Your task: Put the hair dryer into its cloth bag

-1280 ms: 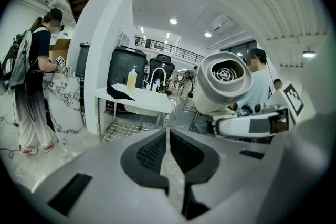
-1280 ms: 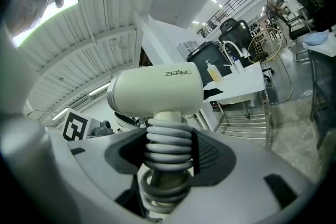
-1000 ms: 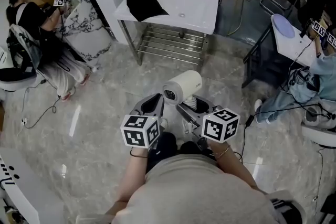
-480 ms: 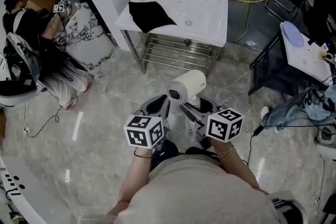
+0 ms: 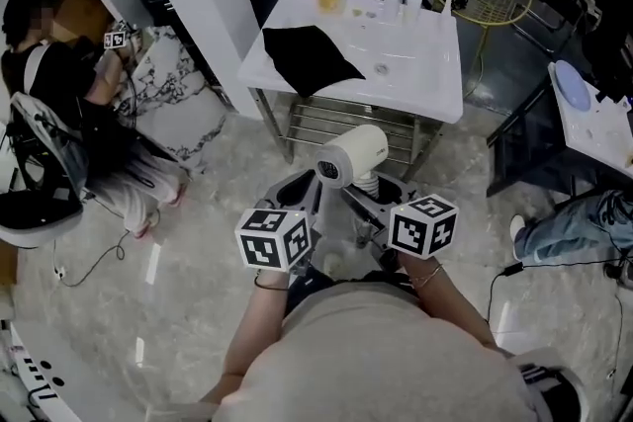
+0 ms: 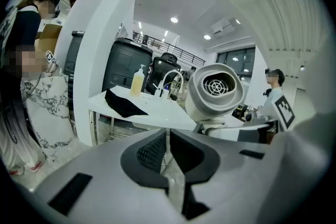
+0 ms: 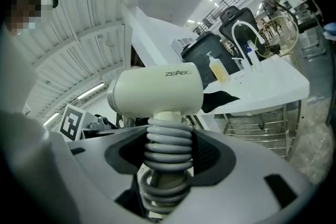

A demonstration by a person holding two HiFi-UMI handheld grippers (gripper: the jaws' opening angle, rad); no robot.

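Jaws: right gripper (image 7: 168, 150) clamped on the hair dryer (image 7: 157, 89) by its ribbed handle; left gripper (image 6: 167, 152) pressed together, empty. Black cloth bag (image 5: 309, 57) lies flat on the white bench (image 5: 435, 92), well apart from me. 0 bagged; 2 steps left, I reckon: open the bag, insert.

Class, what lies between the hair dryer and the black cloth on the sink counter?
Head view: only the sink counter, at its white edge, and the metal rack below it separate hair dryer from black cloth.
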